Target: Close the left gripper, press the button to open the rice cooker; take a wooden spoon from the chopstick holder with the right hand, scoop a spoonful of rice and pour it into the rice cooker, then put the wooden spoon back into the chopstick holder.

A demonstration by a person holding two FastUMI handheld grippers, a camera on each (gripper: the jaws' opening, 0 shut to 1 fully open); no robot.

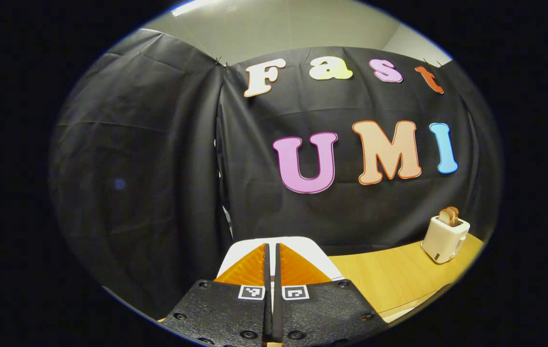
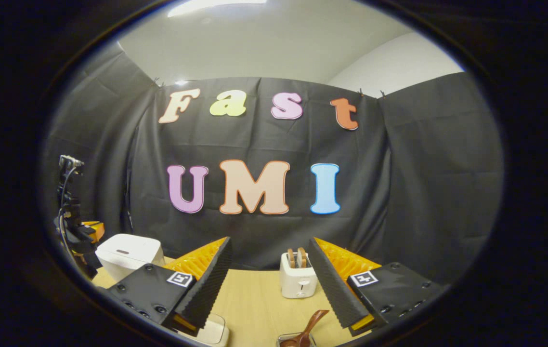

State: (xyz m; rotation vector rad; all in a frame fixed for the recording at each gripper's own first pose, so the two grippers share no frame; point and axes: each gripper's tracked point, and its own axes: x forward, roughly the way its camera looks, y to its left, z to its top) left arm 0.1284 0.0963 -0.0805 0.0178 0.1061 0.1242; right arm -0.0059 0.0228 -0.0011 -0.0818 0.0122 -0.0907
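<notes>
my left gripper [image 1: 272,270] has its fingers pressed together on nothing, over the white boxy rice cooker [image 2: 129,255]. right gripper [image 2: 270,284] gapes wide and bare above the brown wooden spoon [image 2: 310,327] on the pale wooden worktop [image 2: 254,299].

Left gripper [image 1: 272,270] has its two fingers drawn together, only a thin slit between them, pointing level and forward, holding nothing. Right gripper [image 2: 270,279] has its fingers spread wide apart, a broad gap between the pads, nothing held, aimed level. In the right gripper view, the left gripper [image 2: 79,231] hangs far off at the left edge.
</notes>
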